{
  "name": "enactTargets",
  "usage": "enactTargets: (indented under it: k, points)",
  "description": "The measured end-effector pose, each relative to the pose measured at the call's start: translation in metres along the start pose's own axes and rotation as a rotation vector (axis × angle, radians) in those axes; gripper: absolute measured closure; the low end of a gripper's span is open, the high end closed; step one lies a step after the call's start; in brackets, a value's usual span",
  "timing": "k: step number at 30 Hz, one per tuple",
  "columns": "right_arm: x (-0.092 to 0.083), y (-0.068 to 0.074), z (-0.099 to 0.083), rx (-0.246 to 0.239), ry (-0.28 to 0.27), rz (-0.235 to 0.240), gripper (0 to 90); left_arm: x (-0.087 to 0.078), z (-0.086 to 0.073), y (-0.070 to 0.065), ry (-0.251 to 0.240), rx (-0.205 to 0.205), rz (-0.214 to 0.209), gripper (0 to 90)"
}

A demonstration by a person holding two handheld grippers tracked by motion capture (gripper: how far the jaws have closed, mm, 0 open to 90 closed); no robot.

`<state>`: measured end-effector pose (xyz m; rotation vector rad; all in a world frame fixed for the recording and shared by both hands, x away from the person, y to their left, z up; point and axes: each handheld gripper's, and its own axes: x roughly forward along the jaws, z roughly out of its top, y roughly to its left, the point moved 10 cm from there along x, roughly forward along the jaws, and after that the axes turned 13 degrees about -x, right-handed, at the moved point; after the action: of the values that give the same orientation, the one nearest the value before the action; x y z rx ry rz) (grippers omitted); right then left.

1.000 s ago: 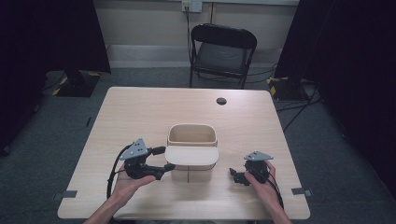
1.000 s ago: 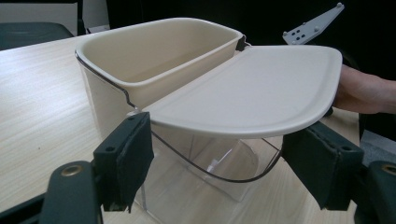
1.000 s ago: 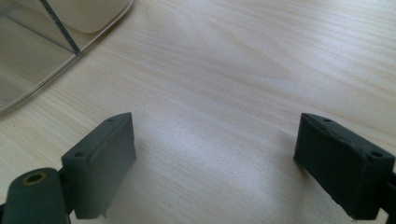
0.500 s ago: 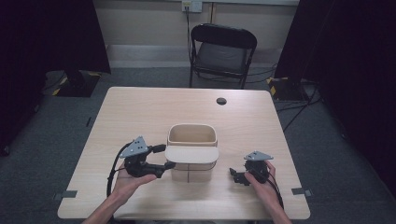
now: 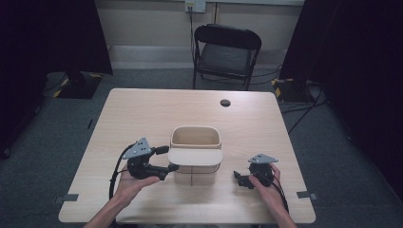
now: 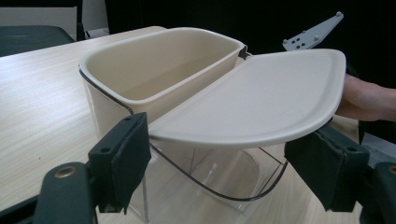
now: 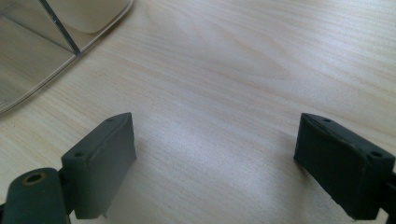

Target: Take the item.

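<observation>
The bin (image 5: 195, 154) stands mid-tabletop (image 5: 142, 114); the left tool (image 6: 219, 163), jaws just widening, straddles its half-swung lid (image 6: 261, 100) without gripping; right tool (image 7: 217, 163) rests wide, apart; next, probably free the lid.

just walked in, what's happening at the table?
A person is working a cream bin with a clear base at the middle of the wooden table. The left hand-held gripper is at the bin's flat cream lid, which lies level over the near half; its jaws have just been opening and now stand either side of the lid's edge, not pressing on it. The far half of the bin is uncovered. The right hand-held gripper rests open on the table to the bin's right, holding nothing.
</observation>
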<state>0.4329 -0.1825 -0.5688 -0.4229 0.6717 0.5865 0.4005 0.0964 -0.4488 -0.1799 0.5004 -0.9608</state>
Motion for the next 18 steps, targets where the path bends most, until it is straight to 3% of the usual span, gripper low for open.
enactTargets:
  k: [18]
  points:
    - [0.0000, 0.0001, 0.0000, 0.001, 0.000, 0.000, 11.6, -0.0003, 0.0018, 0.0013, 0.012, 0.007, -0.003, 23.2]
